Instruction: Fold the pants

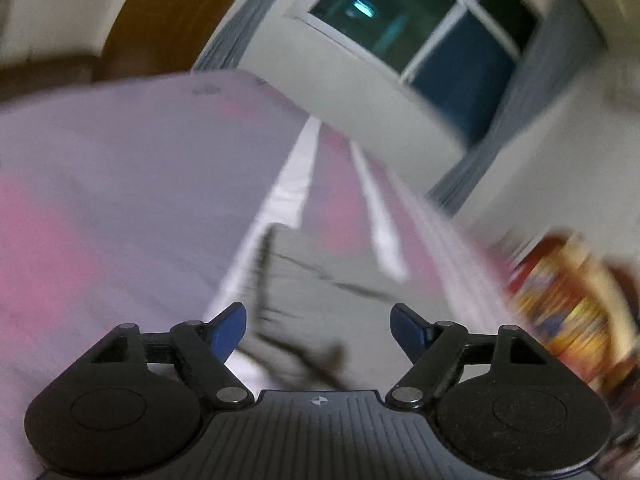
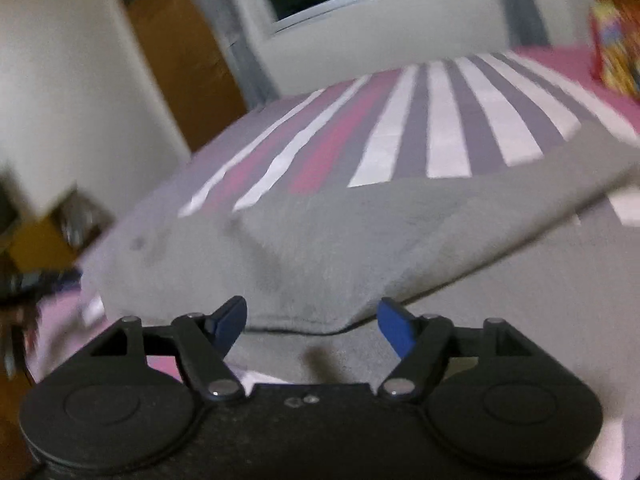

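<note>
— Grey fleece is what you have in front of you: the pants (image 2: pixel 352 248) lie on the striped bedspread (image 2: pixel 448 128), a folded-over edge running right across your right wrist view. How is your right gripper (image 2: pixel 312 322) set?

— You hold it low and tilted over the near hem, fingers (image 2: pixel 394 330) spread wide, nothing between them. The cloth's edge passes just beyond the tips; whether they touch it, you cannot tell.

— And your left gripper (image 1: pixel 318 328)?

— You have it pitched up toward the window (image 1: pixel 420 24), blurred. Its blue fingers (image 1: pixel 230 328) also stand wide apart and grip nothing. Part of the pants (image 1: pixel 320 280) shows ahead, with dark lines that may be a drawstring, flat on the pink and white bedspread (image 1: pixel 120 184).
</note>
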`<state>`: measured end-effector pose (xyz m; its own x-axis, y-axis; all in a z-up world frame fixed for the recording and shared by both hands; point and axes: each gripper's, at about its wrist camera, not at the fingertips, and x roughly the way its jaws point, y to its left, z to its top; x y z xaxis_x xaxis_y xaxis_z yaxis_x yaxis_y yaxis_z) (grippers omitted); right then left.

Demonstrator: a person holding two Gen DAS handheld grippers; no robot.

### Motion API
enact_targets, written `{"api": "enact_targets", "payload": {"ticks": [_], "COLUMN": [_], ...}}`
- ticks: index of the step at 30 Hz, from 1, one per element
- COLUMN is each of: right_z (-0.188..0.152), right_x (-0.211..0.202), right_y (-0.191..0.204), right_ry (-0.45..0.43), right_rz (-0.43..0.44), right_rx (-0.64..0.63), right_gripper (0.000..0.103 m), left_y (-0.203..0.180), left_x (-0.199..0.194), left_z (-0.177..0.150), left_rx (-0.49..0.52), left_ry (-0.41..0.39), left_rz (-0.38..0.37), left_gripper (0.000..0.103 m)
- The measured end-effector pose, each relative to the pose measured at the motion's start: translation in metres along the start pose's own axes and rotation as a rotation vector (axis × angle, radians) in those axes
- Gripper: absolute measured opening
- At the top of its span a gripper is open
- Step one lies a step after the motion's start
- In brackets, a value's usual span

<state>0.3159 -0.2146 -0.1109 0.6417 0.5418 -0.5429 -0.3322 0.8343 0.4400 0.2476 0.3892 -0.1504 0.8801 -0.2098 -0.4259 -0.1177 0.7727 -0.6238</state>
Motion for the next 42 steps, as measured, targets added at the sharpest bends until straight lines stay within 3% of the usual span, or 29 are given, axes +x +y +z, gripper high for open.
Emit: {"api": "enact_targets", "payload": {"ticks": [3,8,9,10,12,13,14,15,17,20,23,25,27,29,31,33,37,39,40,41,42], "right_z": [0.006,0.013,0.015,0.019,0.021,0.023,0.019,0.022,0.024,0.029,0.03,0.017,-0.004,-0.02,-0.028,-0.027,-0.025,-0.032,-0.029,-0.024,-0.02], "right_x": [0.018,0.053,0.061,0.067,0.075,0.079,0.077,0.083,0.085,0.061,0.02,0.005,0.019,0.055,0.057,0.055,0.055,0.055,0.051,0.036,0.018], "right_y": [-0.027,-0.045,-0.047,-0.049,-0.05,-0.049,-0.048,-0.051,-0.053,-0.041,-0.021,-0.015,-0.017,-0.035,-0.046,-0.04,-0.041,-0.05,-0.05,-0.044,-0.037], "right_ry": [0.015,0.062,0.088,0.102,0.111,0.114,0.114,0.117,0.114,0.041,-0.092,-0.123,-0.062,0.101,0.078,0.07,0.082,0.107,0.104,0.073,0.012], "right_rz": [0.008,-0.083,-0.102,-0.111,-0.126,-0.137,-0.155,-0.155,-0.148,-0.108,-0.044,-0.019,-0.073,-0.144,-0.12,-0.129,-0.134,-0.133,-0.141,-0.18,-0.236], "right_rx": [0.183,0.306,0.323,0.332,0.321,0.312,0.308,0.314,0.294,0.235,0.179,0.162,0.115,0.17,0.248,0.224,0.213,0.25,0.263,0.263,0.241], "right_gripper": [0.057,0.057,0.053,0.047,0.034,0.02,0.014,0.01,0.007,0.005,0.005,0.005,0.005,0.005,0.005,0.005,0.006,0.007,0.011,0.027,0.055], "left_y": [0.003,0.0,0.001,0.001,0.002,0.003,0.003,0.004,0.001,-0.007,-0.009,-0.002,0.006,0.008,0.003,-0.003,-0.018,-0.032,-0.039,-0.049,-0.055], "left_x": [0.014,0.048,0.051,0.052,0.061,0.066,0.069,0.07,0.072,0.051,0.042,0.05,0.068,0.068,0.062,0.055,0.067,0.058,0.054,0.048,0.043], "left_z": [-0.009,-0.026,-0.03,-0.032,-0.032,-0.031,-0.031,-0.03,-0.022,0.003,0.012,0.003,-0.014,-0.022,-0.021,-0.019,-0.025,-0.022,-0.019,-0.02,-0.021], "left_rx": [-0.116,-0.158,-0.159,-0.174,-0.189,-0.192,-0.194,-0.189,-0.162,-0.118,-0.074,-0.029,0.014,0.005,-0.006,0.021,0.115,0.137,0.162,0.198,0.228], "left_ry": [0.029,0.128,0.125,0.117,0.103,0.104,0.103,0.104,0.105,0.027,0.011,0.098,0.216,0.2,0.174,0.155,0.21,0.192,0.179,0.159,0.144], "left_rz": [-0.05,0.045,0.039,0.025,0.024,0.03,0.036,0.036,0.062,0.004,-0.007,0.059,0.15,0.159,0.156,0.156,0.248,0.281,0.302,0.327,0.339], "left_gripper": [0.074,0.06,0.06,0.059,0.047,0.035,0.03,0.03,0.025,0.023,0.023,0.023,0.023,0.023,0.023,0.023,0.023,0.024,0.031,0.046,0.056]}}
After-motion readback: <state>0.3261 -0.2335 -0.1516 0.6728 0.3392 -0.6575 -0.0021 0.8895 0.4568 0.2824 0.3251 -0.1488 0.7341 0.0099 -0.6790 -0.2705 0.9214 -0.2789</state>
